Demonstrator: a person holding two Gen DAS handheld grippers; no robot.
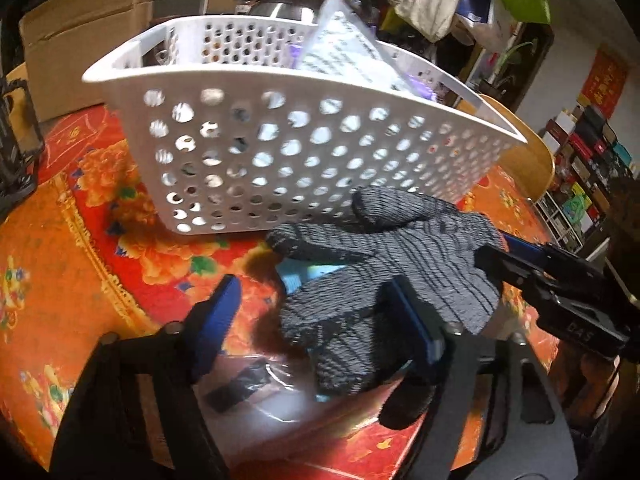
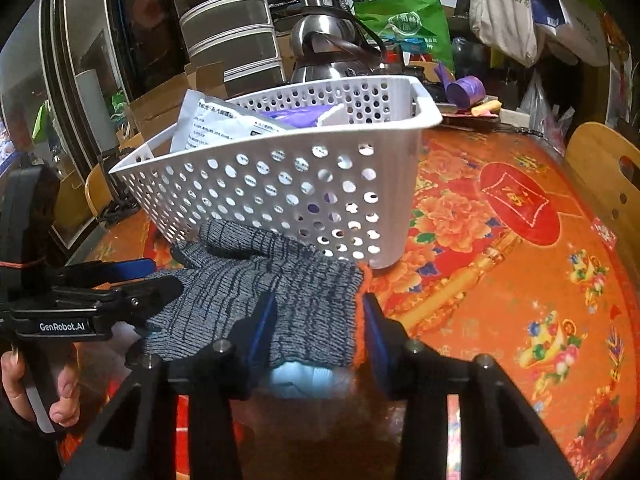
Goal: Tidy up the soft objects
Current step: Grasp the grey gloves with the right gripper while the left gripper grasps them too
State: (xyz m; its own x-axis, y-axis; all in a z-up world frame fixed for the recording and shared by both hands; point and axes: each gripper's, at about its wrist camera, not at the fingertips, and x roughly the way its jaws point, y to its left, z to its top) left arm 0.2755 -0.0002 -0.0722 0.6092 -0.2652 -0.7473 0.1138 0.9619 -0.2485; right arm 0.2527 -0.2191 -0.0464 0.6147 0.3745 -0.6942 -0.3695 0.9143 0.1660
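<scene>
A grey knitted glove [image 1: 384,264] lies on the red flowered tablecloth in front of a white perforated basket [image 1: 280,152]. It also shows in the right wrist view [image 2: 272,284], with the basket [image 2: 304,184] behind it. My left gripper [image 1: 320,320] is open, its blue fingers on either side of the glove's finger end. My right gripper [image 2: 320,320] is open around the glove's cuff end. In the left wrist view the right gripper [image 1: 552,280] comes in from the right. A pale blue soft item [image 2: 300,376] lies under the glove.
The basket holds a white printed packet [image 2: 216,120] and purple items [image 2: 296,116]. A steel kettle [image 2: 328,52], cardboard boxes [image 1: 80,32] and bags stand behind it. A clear plastic packet [image 1: 256,392] lies near the table's front. A wooden chair back [image 2: 604,184] is at right.
</scene>
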